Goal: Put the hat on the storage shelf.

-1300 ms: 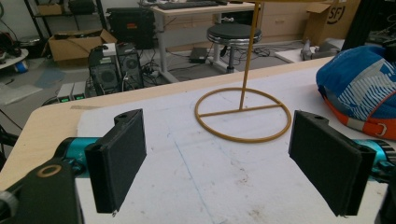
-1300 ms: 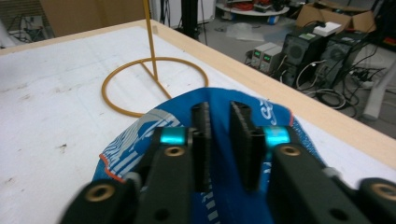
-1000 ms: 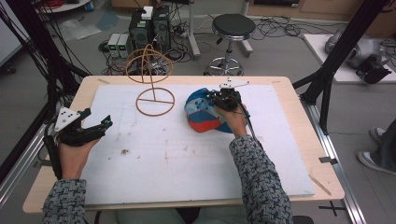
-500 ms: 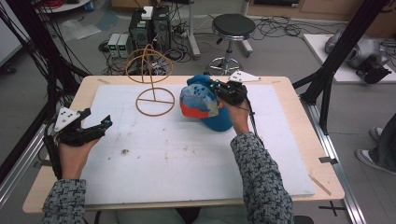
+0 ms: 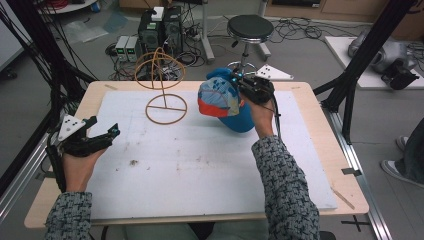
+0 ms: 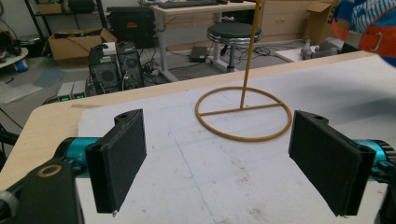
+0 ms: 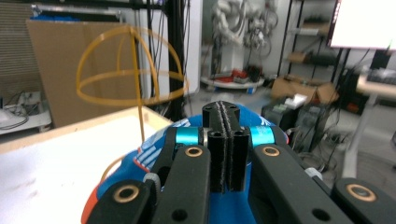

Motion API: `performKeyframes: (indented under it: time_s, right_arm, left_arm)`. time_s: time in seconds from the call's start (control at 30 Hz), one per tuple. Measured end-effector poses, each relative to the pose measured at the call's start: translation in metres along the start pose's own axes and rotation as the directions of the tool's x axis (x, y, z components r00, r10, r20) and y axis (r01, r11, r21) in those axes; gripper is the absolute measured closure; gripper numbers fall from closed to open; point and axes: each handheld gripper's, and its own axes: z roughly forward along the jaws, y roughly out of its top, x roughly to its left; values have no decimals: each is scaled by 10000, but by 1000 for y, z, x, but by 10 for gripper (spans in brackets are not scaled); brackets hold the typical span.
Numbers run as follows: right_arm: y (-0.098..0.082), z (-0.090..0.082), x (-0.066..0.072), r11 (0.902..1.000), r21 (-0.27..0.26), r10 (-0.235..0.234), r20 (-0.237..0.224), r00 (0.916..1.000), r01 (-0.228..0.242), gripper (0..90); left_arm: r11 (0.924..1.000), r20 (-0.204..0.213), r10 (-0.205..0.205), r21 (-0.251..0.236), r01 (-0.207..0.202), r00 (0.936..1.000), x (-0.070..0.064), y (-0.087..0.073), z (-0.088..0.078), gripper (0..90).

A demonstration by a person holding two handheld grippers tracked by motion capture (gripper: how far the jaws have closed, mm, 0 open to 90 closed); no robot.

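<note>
right gripper clamped on blue-orange fabric cap, lifted | left gripper spread wide, idle | risk: thin pinch slipping; snagging yellow wire dome stand

Lab, computer towers, floor cables

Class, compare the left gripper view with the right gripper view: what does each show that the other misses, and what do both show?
Left gripper view alone: the stand's ring base flat on the white mat, a black stool, and the left gripper with its jaws wide apart.

Right gripper view alone: the stand's domed wire top, and the right gripper with its jaws pressed together over the blue cap.

Both: the yellow stand's upright rod, the cap and the mat.
</note>
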Motion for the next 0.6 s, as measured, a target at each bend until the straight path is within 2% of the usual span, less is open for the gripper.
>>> performKeyframes:
  time_s: [0.3, 0.37, 0.43, 0.6]
  right_arm:
    - [52, 6, 5, 9964, -678, -518, -232, 9984, 501, 900]
    - [56, 7, 5, 9961, -689, -566, -282, 9980, 546, 900]
    - [69, 12, 7, 9936, -911, -706, -365, 9968, 670, 900]
    - [86, 17, 10, 9905, -1134, -836, -530, 9951, 772, 900]
  left_arm:
    - [10000, 11, -31, -16, 31, 10000, 1, 0, -1, 193]
    - [10000, -2, -29, -15, 29, 10000, 1, 0, -1, 192]
    - [10000, 1, -31, -39, 31, 10000, 1, 0, -1, 192]
    - [10000, 3, -40, -31, 40, 10000, 2, 0, -1, 193]
